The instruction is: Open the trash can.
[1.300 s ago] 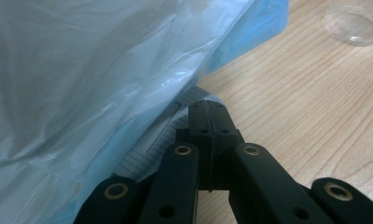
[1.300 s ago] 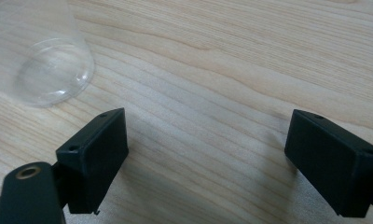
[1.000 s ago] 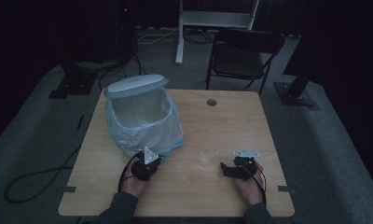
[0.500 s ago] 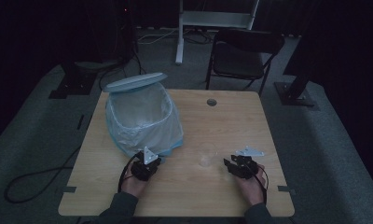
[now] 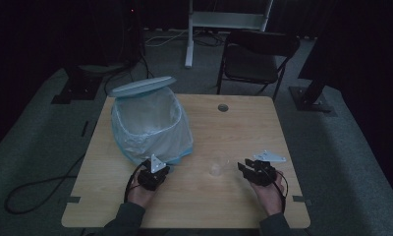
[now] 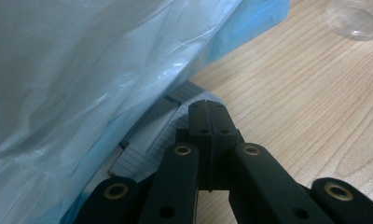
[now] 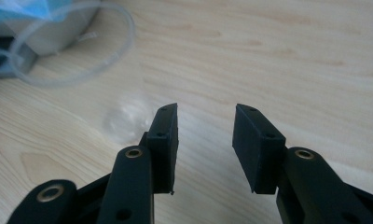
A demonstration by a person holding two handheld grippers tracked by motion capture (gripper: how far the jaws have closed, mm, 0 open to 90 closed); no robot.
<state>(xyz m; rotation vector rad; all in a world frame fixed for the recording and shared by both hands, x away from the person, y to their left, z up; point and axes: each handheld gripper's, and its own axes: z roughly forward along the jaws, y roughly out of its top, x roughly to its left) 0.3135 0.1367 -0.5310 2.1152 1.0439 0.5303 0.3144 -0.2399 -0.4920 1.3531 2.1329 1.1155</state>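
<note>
A bin lined with a pale plastic bag (image 5: 150,125) stands on the left of the wooden table (image 5: 234,128), its grey lid (image 5: 143,84) raised and tilted. My left gripper (image 5: 153,173) is at the bin's front foot. In the left gripper view the gripper (image 6: 207,109) is shut with nothing between its jaws, and its tip is over a grey ribbed pedal (image 6: 145,140) under the bag (image 6: 82,70). A clear plastic cup (image 5: 215,168) lies between the grippers. My right gripper (image 5: 253,169) stands open, the gripper (image 7: 205,126) just right of the cup (image 7: 126,114), not touching it.
A dark folding chair (image 5: 256,61) and a white frame leg (image 5: 189,34) stand beyond the table's far edge. A cable hole (image 5: 223,107) is in the table's far middle. A black cable (image 5: 42,189) runs over the floor at the left.
The bin's lid has lifted from nearly closed to raised and tilted. My right gripper has shifted slightly. The left gripper has stayed at the bin's foot.
</note>
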